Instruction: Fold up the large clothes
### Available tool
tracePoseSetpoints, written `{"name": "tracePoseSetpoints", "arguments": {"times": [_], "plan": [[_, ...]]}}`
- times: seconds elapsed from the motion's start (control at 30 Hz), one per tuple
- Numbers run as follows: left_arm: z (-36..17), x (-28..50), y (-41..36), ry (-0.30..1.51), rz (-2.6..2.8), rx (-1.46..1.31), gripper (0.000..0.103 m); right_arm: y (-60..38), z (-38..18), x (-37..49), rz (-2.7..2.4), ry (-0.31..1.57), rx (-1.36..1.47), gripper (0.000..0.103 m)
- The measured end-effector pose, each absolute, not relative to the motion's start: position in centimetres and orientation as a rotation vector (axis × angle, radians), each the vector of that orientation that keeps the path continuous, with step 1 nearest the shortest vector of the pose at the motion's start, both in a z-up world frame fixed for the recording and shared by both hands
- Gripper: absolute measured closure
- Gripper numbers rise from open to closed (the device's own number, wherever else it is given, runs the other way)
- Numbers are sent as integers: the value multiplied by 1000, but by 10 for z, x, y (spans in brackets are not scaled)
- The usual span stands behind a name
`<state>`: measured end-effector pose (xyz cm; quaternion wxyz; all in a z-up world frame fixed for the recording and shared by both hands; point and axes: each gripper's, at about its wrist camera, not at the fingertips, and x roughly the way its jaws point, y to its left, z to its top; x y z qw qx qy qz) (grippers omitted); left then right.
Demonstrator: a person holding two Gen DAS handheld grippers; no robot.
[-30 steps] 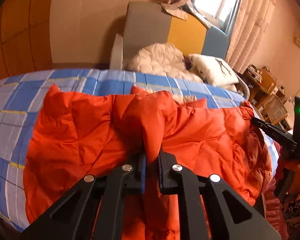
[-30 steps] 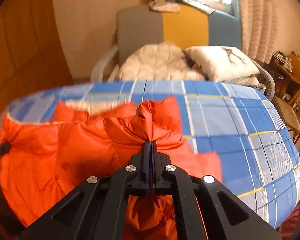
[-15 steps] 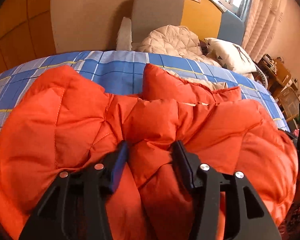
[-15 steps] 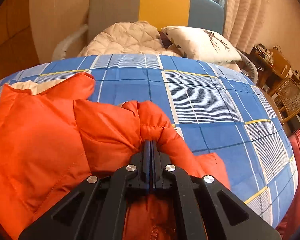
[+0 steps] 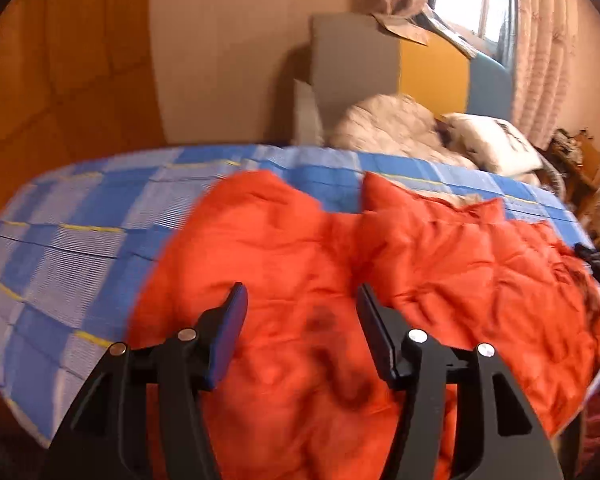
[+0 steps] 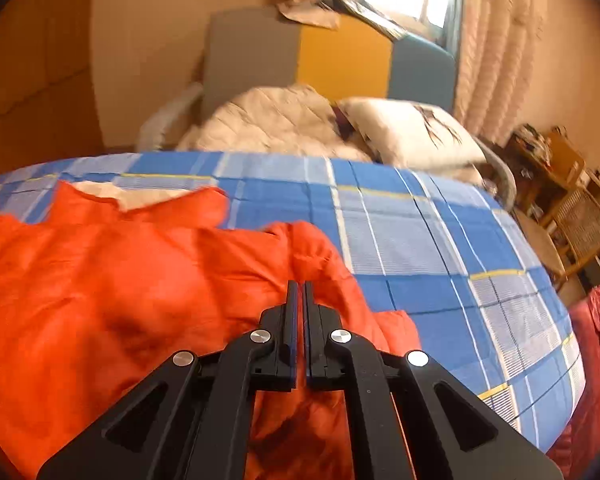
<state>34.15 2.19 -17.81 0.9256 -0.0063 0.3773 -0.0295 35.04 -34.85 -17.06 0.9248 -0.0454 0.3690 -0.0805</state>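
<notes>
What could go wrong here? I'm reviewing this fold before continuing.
1. The left claw is open, so only the shut right claw controls the puffy orange quilted jacket; pulling may skew it.
2. The jacket overhangs the blue plaid bedspread at the near edge and might slide off.

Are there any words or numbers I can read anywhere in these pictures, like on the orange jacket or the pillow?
None can be read.
Orange jacket: plain quilted fabric, no label showing.
White pillow: a dark printed drawing, no letters.
Blue plaid bedcover: only stripes.
Shelf clutter at the right: too small and blurred to read.
Left gripper and right gripper: no markings visible.
</notes>
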Motion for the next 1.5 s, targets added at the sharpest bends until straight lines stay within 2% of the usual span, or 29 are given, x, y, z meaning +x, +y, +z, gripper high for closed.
{"name": "tracePoseSetpoints", "arguments": {"times": [0.23,0.47,0.83,1.07,1.33,1.5], "plan": [[-210,353,41,844,10,39,48,-351,-209,368,-203,847,-124,102],[-235,365,43,863,0,32,47,-368,-234,377,-206,842,-78,102],[-221,345,51,858,-9,-44,49,-362,-235,377,-227,856,-113,102],[-202,313,40,798,-73,-110,41,-359,-228,373,-234,864,-139,102],[-206,300,36,791,-52,-98,39,-322,-186,335,-104,756,-139,102],[-209,305,38,810,-48,-104,38,-322,-214,360,-115,842,-115,102]]}}
